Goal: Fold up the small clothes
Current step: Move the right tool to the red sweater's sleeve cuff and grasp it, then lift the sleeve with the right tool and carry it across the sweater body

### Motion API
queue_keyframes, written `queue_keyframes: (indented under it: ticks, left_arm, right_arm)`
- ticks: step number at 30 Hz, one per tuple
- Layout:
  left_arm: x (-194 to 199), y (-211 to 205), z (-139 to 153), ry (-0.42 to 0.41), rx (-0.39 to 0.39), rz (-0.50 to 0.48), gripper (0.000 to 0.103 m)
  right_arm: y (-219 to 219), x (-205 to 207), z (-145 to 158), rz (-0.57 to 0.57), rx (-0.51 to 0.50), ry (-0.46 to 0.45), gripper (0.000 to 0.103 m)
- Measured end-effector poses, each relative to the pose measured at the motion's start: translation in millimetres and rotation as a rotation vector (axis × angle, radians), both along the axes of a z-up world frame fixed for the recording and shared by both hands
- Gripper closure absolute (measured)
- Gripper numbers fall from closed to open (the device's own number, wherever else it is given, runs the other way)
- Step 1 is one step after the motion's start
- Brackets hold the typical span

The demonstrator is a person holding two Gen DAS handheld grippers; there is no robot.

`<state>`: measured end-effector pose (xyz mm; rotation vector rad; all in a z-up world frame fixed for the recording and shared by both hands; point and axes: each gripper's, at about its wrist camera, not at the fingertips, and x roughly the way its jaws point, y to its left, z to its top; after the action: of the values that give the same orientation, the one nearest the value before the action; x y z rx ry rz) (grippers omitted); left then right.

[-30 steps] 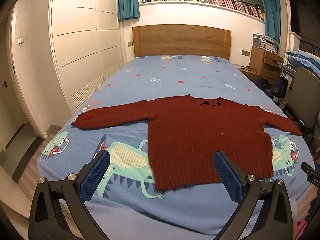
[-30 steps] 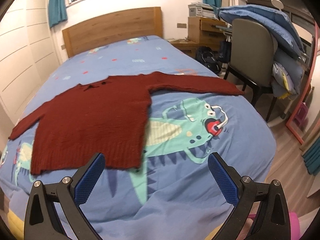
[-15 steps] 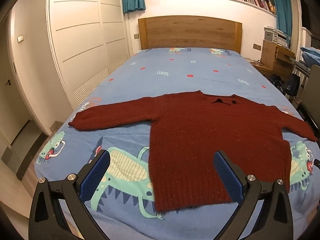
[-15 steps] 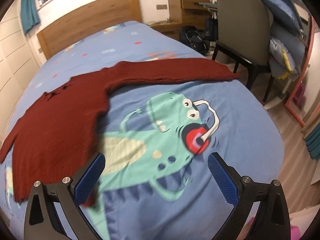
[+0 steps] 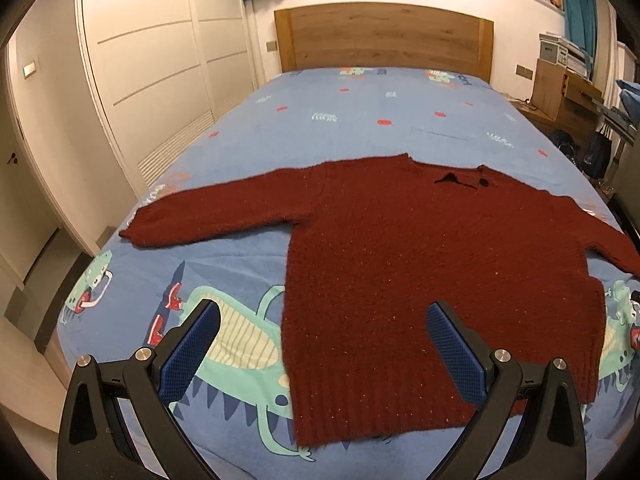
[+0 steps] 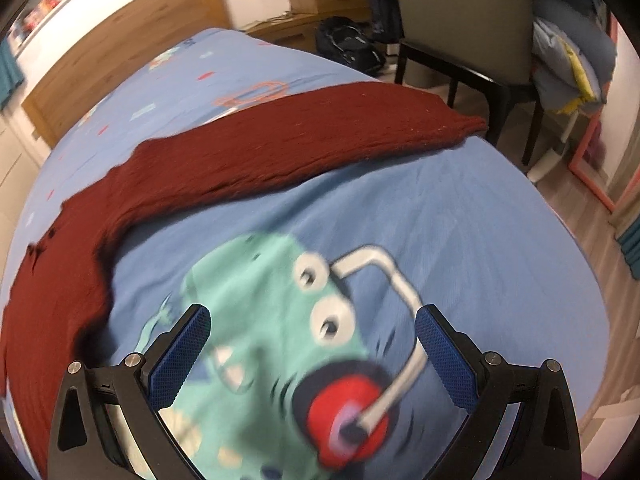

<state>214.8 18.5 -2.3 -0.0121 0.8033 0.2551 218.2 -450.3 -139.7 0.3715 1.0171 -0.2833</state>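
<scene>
A dark red knitted sweater (image 5: 420, 272) lies flat on the blue cartoon-print bed sheet (image 5: 360, 120), sleeves spread to both sides, collar toward the headboard. My left gripper (image 5: 322, 344) is open and empty, hovering above the sweater's lower left hem. In the right wrist view the sweater's right sleeve (image 6: 320, 140) stretches toward the bed's right edge. My right gripper (image 6: 312, 348) is open and empty, above the sheet's green monster print, short of that sleeve.
A wooden headboard (image 5: 384, 36) stands at the far end. White wardrobe doors (image 5: 152, 80) run along the left. A grey chair (image 6: 464, 20) with piled bedding stands right of the bed, with a dark bag (image 6: 348, 48) and wooden cabinet behind.
The left gripper has moved closer over the sweater's hem. The right gripper has swung right and forward, from the sweater's body toward the right sleeve; its view is motion-blurred.
</scene>
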Motion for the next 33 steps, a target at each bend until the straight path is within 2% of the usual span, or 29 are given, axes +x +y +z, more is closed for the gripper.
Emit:
queue_keyframes:
  ticks: [7, 17, 20, 23, 25, 26, 28, 31, 33]
  left_arm:
    - [11, -1, -14, 0.034, 0.008, -0.003, 0.002]
    - [22, -5, -33, 0.090, 0.027, 0.001, 0.002]
    - [23, -3, -38, 0.103, 0.035, 0.009, 0.002]
    - [25, -3, -42, 0.116, 0.043, 0.014, 0.002]
    - [25, -3, -45, 0.123, 0.047, 0.015, 0.002]
    - [25, -3, -46, 0.125, 0.048, 0.014, 0.002]
    - [25, -3, -47, 0.129, 0.047, 0.013, 0.002]
    - [25, -2, -49, 0.133, 0.047, 0.012, 0.002]
    - [24, -1, -49, 0.134, 0.046, 0.014, 0.002]
  right_arm:
    - [-44, 35, -14, -0.101, 0.104, -0.024, 0.004]
    - [-87, 72, -21, -0.196, 0.137, -0.085, 0.006]
    - [-103, 83, -22, -0.222, 0.162, -0.110, 0.011]
    - [-122, 89, -24, -0.278, 0.205, -0.140, 0.028]
    - [-135, 90, -25, -0.329, 0.242, -0.158, 0.049]
    - [-140, 89, -27, -0.346, 0.256, -0.162, 0.055]
    - [-151, 89, -29, -0.385, 0.292, -0.168, 0.077]
    - [-166, 88, -32, -0.431, 0.355, -0.173, 0.091]
    - [-166, 90, -28, -0.425, 0.353, -0.172, 0.093]
